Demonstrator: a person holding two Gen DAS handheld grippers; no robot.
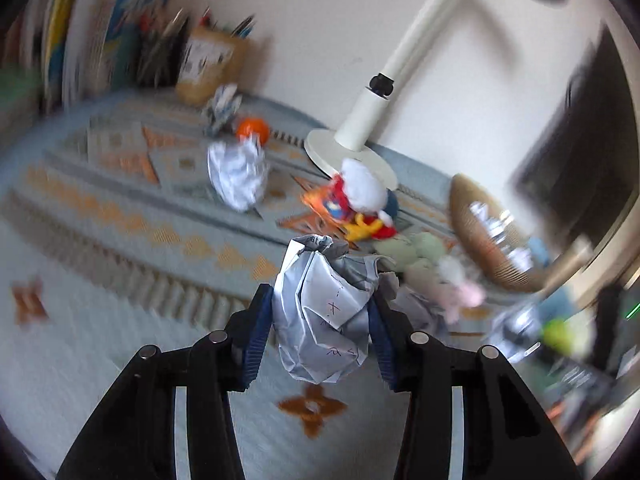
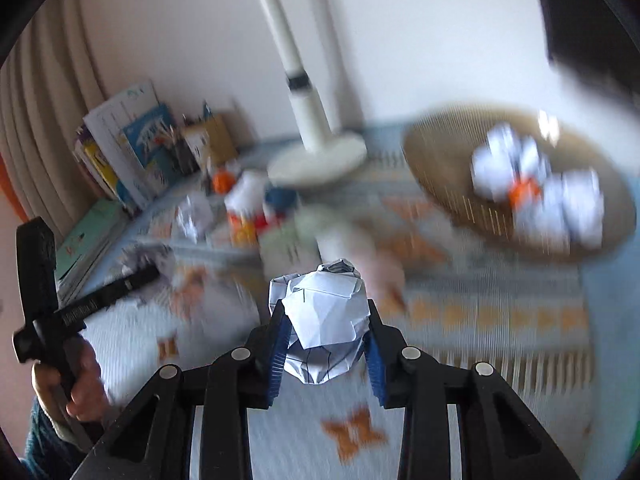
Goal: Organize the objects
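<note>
My left gripper (image 1: 324, 300) is shut on a crumpled paper ball (image 1: 320, 332) with pen marks on it, held above the patterned rug (image 1: 120, 216). My right gripper (image 2: 326, 312) is shut on another crumpled paper ball (image 2: 324, 316). In the right wrist view a woven basket (image 2: 440, 148) at the upper right holds several paper balls (image 2: 500, 172) and something orange. The same basket (image 1: 476, 232) stands at the right in the left wrist view. A loose paper ball (image 1: 238, 172) lies on the rug further off. The picture is blurred by motion.
Plush toys (image 1: 360, 196) and a green plush (image 1: 420, 246) lie between my grippers and the basket. A white stand (image 1: 352, 156) rises by the wall. An orange ball (image 1: 252, 130), a pen box (image 1: 208, 64) and books (image 2: 120, 152) line the far left. A hand (image 2: 76, 384) holds the left gripper.
</note>
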